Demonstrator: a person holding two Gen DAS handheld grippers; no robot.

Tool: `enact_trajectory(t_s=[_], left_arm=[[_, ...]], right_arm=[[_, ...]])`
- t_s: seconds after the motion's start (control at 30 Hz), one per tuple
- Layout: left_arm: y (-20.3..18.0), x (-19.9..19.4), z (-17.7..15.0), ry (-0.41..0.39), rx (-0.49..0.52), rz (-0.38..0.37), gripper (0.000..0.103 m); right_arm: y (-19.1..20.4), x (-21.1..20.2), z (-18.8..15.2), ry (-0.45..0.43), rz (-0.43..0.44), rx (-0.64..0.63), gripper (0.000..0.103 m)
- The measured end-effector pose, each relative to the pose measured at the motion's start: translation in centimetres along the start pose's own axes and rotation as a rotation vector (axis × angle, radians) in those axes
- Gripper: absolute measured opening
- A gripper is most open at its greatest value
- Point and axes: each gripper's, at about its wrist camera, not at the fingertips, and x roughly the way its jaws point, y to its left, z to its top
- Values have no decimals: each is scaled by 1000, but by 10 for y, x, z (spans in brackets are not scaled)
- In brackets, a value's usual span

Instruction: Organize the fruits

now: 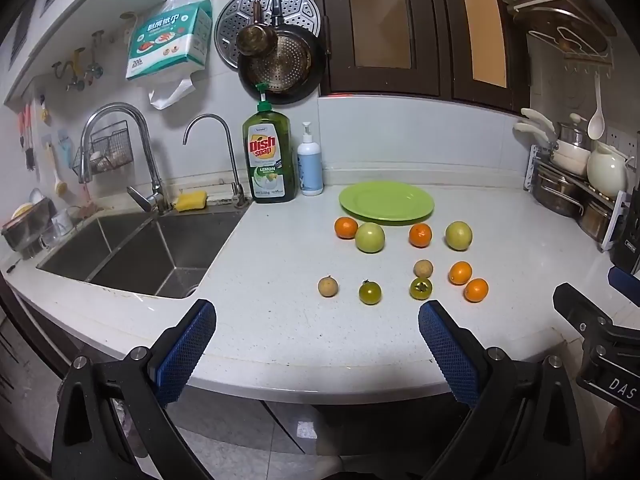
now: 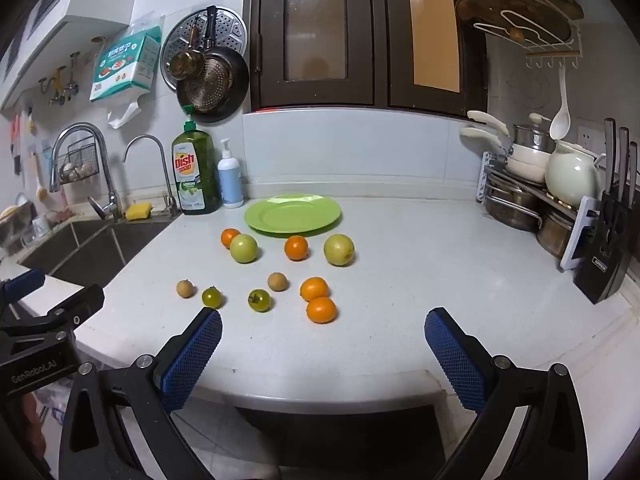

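Orange fruit (image 2: 321,309) lies nearest our right gripper (image 2: 324,344), at about twelve o'clock just past its wide-apart, empty jaws; the green plate (image 2: 292,213) sits farther along that line. Our left gripper (image 1: 317,340), equally spread and empty, faces the small green tomato (image 1: 369,292).

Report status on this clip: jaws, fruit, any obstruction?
Left gripper and right gripper: jaws wide open, empty, short of the counter edge. Ten fruits loose on the counter; green plate bare. Nothing blocking.
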Motion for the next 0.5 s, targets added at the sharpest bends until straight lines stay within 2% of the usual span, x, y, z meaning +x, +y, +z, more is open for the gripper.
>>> enact_trajectory(t_s=[0.5], left_arm=[[4, -7, -4, 3, 2, -3, 103]], right_arm=[[1, 0, -2, 1, 0, -2, 102]])
